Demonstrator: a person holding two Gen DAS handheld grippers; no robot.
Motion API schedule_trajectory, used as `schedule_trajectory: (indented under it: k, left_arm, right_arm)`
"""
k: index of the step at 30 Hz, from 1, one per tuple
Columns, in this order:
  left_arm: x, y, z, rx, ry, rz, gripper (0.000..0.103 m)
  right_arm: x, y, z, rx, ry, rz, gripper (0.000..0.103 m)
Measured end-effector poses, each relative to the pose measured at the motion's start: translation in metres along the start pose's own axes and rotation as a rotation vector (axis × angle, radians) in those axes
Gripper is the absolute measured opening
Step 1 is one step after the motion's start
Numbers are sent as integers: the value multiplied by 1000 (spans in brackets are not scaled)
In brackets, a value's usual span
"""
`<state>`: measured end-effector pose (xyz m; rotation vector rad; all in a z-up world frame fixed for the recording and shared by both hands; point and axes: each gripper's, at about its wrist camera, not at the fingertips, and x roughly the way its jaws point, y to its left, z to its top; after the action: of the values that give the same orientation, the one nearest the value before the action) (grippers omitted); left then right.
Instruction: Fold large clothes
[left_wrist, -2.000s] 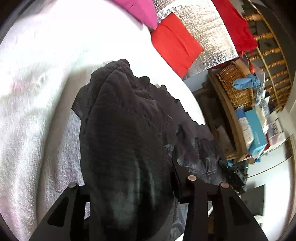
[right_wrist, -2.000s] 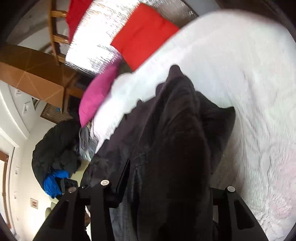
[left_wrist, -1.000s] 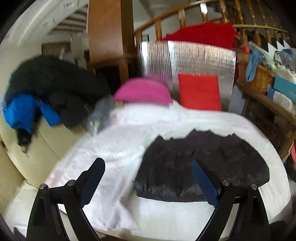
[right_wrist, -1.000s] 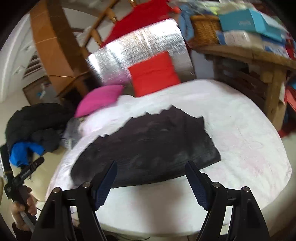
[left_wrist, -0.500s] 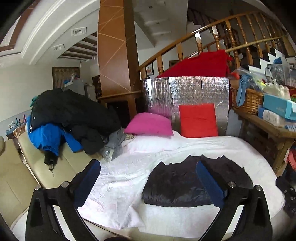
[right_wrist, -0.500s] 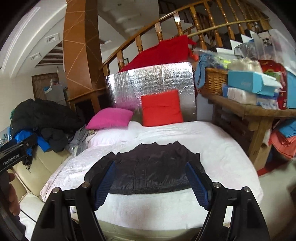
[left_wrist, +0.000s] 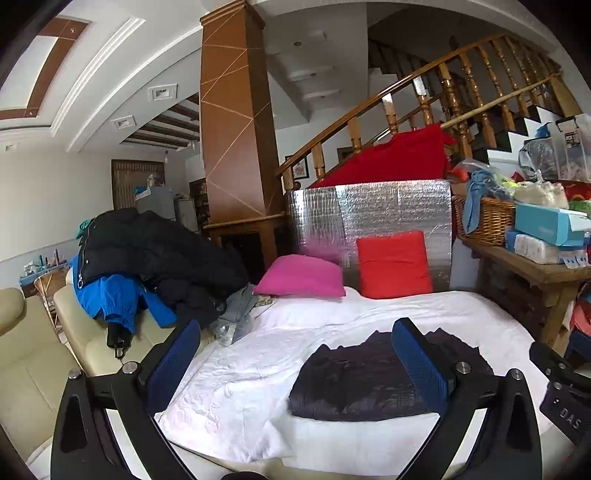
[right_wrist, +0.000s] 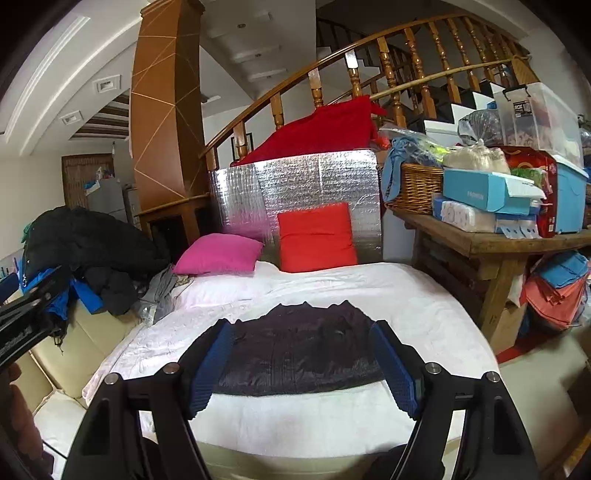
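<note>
A dark, nearly black garment (left_wrist: 362, 384) lies folded flat on the white bedcover (left_wrist: 258, 369); it also shows in the right wrist view (right_wrist: 299, 350). My left gripper (left_wrist: 295, 354) is open and empty, held back from the bed and above its near edge. My right gripper (right_wrist: 303, 358) is open and empty too, well short of the garment. Neither gripper touches the cloth.
A pink cushion (left_wrist: 303, 277) and a red cushion (left_wrist: 393, 264) lean at the bed's far end before a silver foil panel (left_wrist: 369, 210). A pile of black and blue coats (left_wrist: 140, 258) lies on a cream sofa at left. A cluttered wooden table (right_wrist: 491, 247) stands at right.
Both grippers let go of the dark garment, opened, and pulled back from the bed. The garment now lies folded on the cover, farther away in both views.
</note>
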<state>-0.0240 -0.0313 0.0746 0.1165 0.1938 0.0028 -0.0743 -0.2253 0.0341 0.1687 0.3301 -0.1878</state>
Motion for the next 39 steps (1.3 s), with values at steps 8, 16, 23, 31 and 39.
schedule_trajectory:
  k: [8, 16, 23, 31, 39]
  left_arm:
    - [-2, 4, 2, -16, 20, -37, 103]
    - [0, 5, 1, -16, 24, -34, 103]
    - [-1, 5, -1, -11, 18, -30, 103]
    - [0, 9, -2, -16, 19, -30, 103]
    - [8, 10, -5, -15, 38, -32, 103]
  right_arm:
    - [-4, -2, 4, 11, -1, -12, 80]
    - [-3, -2, 5, 14, 0, -7, 80]
    - [-4, 1, 5, 5, 2, -12, 80]
    - [-1, 4, 3, -18, 15, -9, 80]
    - [9, 8, 3, -34, 35, -4, 80]
